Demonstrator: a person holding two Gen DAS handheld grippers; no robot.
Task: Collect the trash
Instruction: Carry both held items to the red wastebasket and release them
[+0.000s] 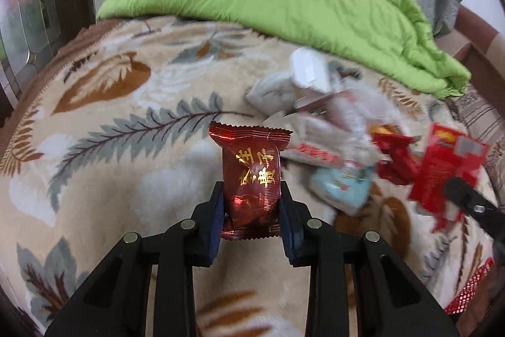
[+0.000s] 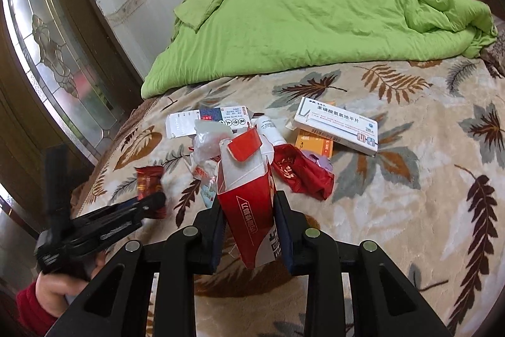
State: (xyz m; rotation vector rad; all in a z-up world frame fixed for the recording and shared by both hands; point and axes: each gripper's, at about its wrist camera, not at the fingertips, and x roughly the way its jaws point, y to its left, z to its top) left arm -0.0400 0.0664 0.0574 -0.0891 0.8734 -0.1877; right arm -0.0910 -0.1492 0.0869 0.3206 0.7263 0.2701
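Two grippers, two catches. From the left wrist view, the left gripper (image 1: 251,207) has its jaws pinched on a dark red foil snack packet with gold lettering (image 1: 251,176), standing upright between the blue pads, above the beige leaf-patterned plush blanket (image 1: 126,103). Off to the right sits the blurred heap of mixed wrappers and small boxes (image 1: 341,131), with the right gripper's black finger poking in at the edge beside a red carton.

Over to the right wrist view: the right gripper (image 2: 249,220) is clamped on a torn-open red and white cardboard carton (image 2: 247,191), flap up, tilted slightly. Beyond it the pile lies on the blanket, with a crumpled red foil bag (image 2: 303,176) and a flat white medicine box with blue print (image 2: 336,125) on its right, the box overlapping an orange one. The left gripper comes in low on the left, packet in its grip.

Risk, as I judge it: foil is slick, so the packet could slide out if the squeeze eases. The open carton is soft and may crush or twist free on a fast swing.

Underfoot it's a soft bed, so pieces can sink into the pile. A rumpled lime-green quilt (image 2: 315,8) is heaped behind, and a dark wooden door with patterned glass (image 2: 53,52) stands at left. No bin shows in either view.
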